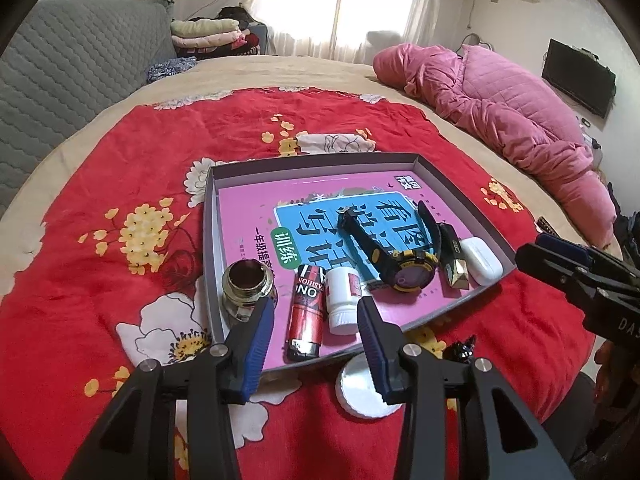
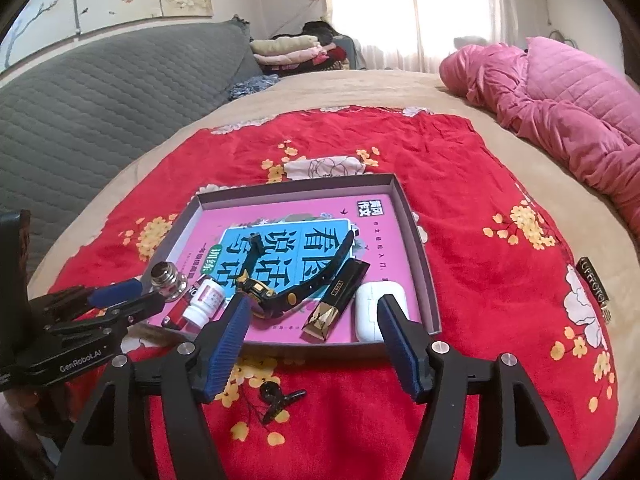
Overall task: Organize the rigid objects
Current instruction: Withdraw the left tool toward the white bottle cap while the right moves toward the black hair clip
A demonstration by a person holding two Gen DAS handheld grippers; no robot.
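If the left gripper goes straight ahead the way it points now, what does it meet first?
Probably the red lighter lying in the tray, with the white pill bottle right beside it; the left gripper is open and empty. Depth is uncertain.

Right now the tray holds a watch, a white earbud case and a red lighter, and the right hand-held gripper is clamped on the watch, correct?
Not quite: the right hand-held gripper is open and holds nothing, as the right wrist view shows. The watch, earbud case and lighter do lie in the tray.

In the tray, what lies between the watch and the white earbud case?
The black-and-gold lighter lies between the watch and the white earbud case, shown in both views.
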